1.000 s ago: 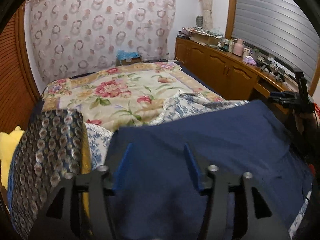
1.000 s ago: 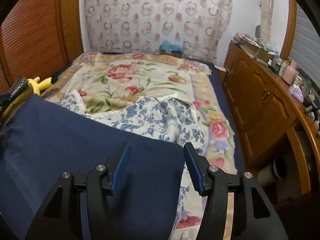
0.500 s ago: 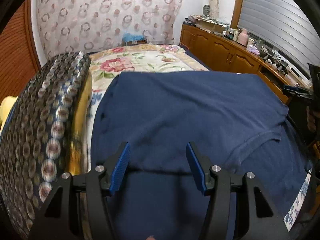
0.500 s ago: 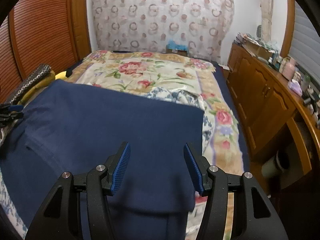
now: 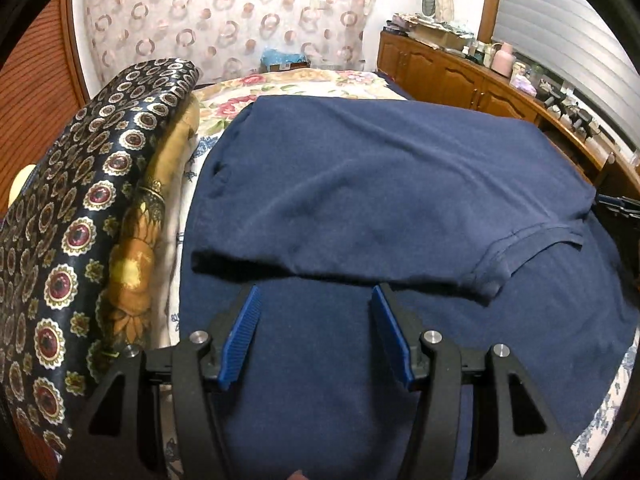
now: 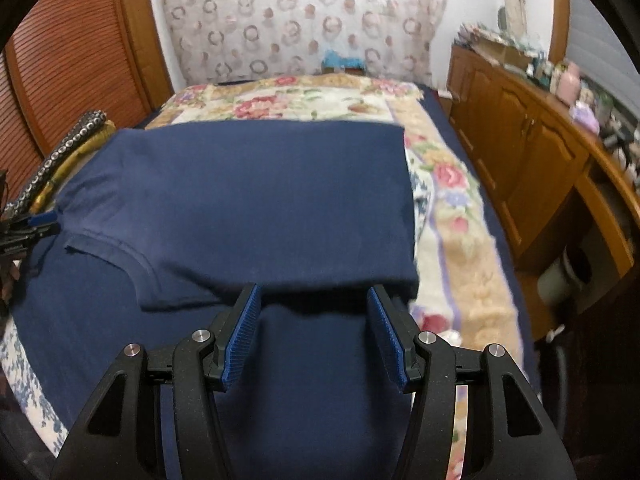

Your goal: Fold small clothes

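Left wrist view: navy shirt point(image 5: 380, 184) spread on the bed point(image 5: 304, 84), its upper half folded down toward the camera with the folded edge just ahead of the left claw point(image 5: 314, 300), whose jaws stand wide and empty above the lower layer; patterned dark cloth point(image 5: 80, 200) piled at the left. Right wrist view: same navy shirt point(image 6: 260, 200) on the floral bedspread point(image 6: 460, 240), folded edge touching the tips of the right claw point(image 6: 312, 298), jaws wide and holding nothing, wooden cabinets point(image 6: 520, 152) to the right.
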{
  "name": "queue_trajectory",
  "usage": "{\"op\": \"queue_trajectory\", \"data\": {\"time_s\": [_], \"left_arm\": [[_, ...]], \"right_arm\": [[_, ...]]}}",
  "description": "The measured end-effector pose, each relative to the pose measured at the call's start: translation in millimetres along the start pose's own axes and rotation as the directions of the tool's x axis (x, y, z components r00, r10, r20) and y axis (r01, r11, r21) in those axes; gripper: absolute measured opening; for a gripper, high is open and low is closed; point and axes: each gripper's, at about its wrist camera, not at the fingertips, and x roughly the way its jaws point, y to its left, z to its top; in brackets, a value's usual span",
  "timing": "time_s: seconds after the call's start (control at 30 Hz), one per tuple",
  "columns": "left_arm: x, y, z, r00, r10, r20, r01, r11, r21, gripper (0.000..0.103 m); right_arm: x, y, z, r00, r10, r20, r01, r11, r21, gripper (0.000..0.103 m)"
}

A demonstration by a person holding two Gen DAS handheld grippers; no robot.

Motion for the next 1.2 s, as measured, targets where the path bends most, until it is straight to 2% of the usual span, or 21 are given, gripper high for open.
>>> {"op": "queue_trajectory", "data": {"time_s": [0.13, 0.27, 0.6, 0.8, 0.87, 0.93, 1.0, 1.1, 1.17, 1.2], "left_arm": [[3, -3, 2, 1.000, 0.008, 0.002, -0.008, 1.000, 0.009, 0.060], [4, 0, 4, 1.000, 0.011, 0.003, -0.011, 1.000, -0.001, 0.061], [11, 19, 18, 0.999, -0.051, 0.011, 0.052, 0.988, -0.148, 0.061], [18, 22, 23, 0.999, -0.035, 0.020, 0.038, 0.981, -0.190, 0.061], [18, 24, 24, 0.999, -0.034, 0.029, 0.039, 0.980, -0.194, 0.050], [20, 26, 25, 0.999, -0.022, 0.026, 0.027, 0.980, -0.197, 0.046], [20, 30, 24, 0.999, -0.017, 0.031, 0.023, 0.978, -0.208, 0.035], [20, 34, 21, 0.999, -0.013, 0.035, 0.020, 0.975, -0.220, 0.026], [19, 33, 19, 0.999, 0.009, 0.042, 0.000, 0.978, -0.209, 0.009], [18, 33, 18, 0.999, 0.011, 0.047, -0.002, 0.980, -0.201, 0.005]], "right_arm": [[13, 0, -4, 1.000, 0.008, -0.021, -0.007, 1.000, 0.019, 0.056], [20, 2, -2, 1.000, -0.001, -0.007, 0.001, 1.000, 0.029, 0.057], [24, 7, -3, 0.999, -0.048, 0.008, 0.048, 0.999, -0.012, 0.058], [25, 9, -3, 0.999, -0.052, 0.009, 0.052, 0.998, -0.017, 0.058], [24, 8, -4, 0.999, -0.049, 0.011, 0.049, 0.999, -0.013, 0.058], [24, 8, -4, 0.999, -0.044, 0.014, 0.044, 0.999, -0.004, 0.058], [23, 5, -3, 0.999, -0.030, 0.017, 0.030, 0.999, 0.020, 0.058], [22, 0, -1, 1.000, -0.009, 0.021, 0.008, 0.998, 0.058, 0.058], [23, -1, 2, 1.000, -0.011, 0.021, 0.009, 0.997, 0.074, 0.057], [23, -2, 3, 1.000, -0.015, 0.024, 0.013, 0.997, 0.077, 0.054]]}}
